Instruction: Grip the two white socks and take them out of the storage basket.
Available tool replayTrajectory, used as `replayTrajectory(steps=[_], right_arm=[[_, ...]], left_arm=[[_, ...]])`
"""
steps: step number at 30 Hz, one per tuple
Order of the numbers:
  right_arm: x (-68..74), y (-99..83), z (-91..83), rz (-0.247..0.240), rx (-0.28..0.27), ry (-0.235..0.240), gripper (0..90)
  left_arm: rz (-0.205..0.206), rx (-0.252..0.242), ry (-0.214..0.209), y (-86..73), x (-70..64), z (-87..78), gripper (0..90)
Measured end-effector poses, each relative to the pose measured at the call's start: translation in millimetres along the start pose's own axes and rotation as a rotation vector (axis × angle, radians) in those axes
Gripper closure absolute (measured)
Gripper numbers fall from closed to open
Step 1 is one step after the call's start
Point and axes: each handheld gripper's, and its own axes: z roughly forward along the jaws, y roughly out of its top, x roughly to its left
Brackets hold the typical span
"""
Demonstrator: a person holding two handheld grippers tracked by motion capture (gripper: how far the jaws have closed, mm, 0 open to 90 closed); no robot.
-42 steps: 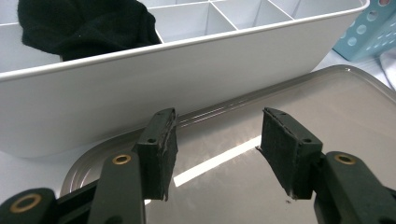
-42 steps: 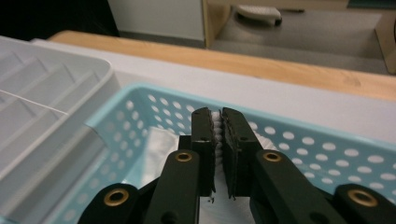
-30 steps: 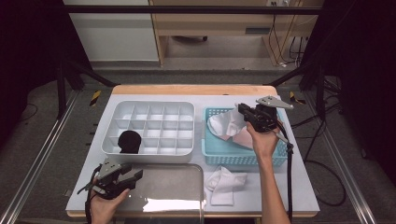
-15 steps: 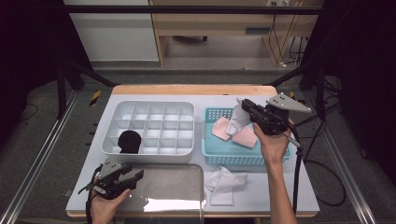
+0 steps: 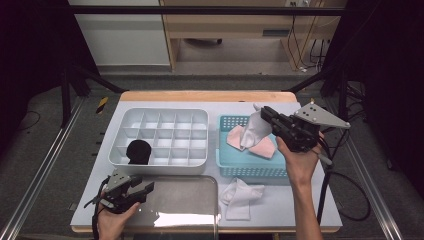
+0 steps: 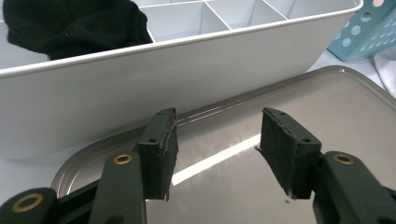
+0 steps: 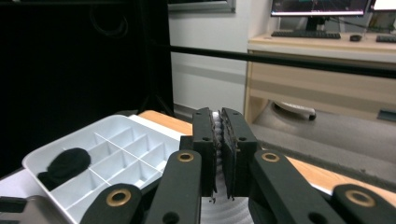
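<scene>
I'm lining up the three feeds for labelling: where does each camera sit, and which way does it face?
High view: above the person's side, facing forward and down on the table; both forearms, left gripper, right gripper lifting a white sock.
Left gripper view: low over the clear lid, facing the white divided tray; its open fingers.
Right gripper view: raised, facing the room; fingers pinching cloth.
Shared: the tray's black sock.

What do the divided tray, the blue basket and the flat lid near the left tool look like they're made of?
Tray: likely moulded plastic, white, smooth matt walls. Basket: probably plastic, turquoise, with punched holes in its sides. Lid: glossy and see-through, mirroring a bright light streak; possibly clear plastic or glass, hard to tell.
</scene>
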Motion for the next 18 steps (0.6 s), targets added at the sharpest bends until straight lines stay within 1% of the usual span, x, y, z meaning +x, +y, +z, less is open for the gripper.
replayTrajectory(steps=[4, 10, 11, 13, 18], right_arm=[[7.3, 1.1, -11.4, -0.009, -0.017, 0.026, 84.9], [19.9, -2.9, -33.8, -0.015, -0.042, 0.071, 84.9], [21.5, -3.8, -37.5, -0.022, -0.047, 0.081, 84.9], [25.3, -6.1, -45.1, -0.018, -0.060, 0.103, 84.9], [32.4, -14.6, -57.6, -0.022, -0.057, 0.131, 84.9]], left_arm=[[0.000, 0.000, 0.001, 0.0, 0.1, 0.2, 44.9], [0.002, 0.000, 0.000, 0.0, -0.5, 0.6, 44.9], [0.000, 0.001, 0.001, 0.0, -0.5, 0.7, 44.9], [0.002, 0.003, 0.001, 0.0, -0.6, 0.9, 45.0], [0.004, 0.002, 0.001, 0.0, -1.3, 1.1, 45.0]])
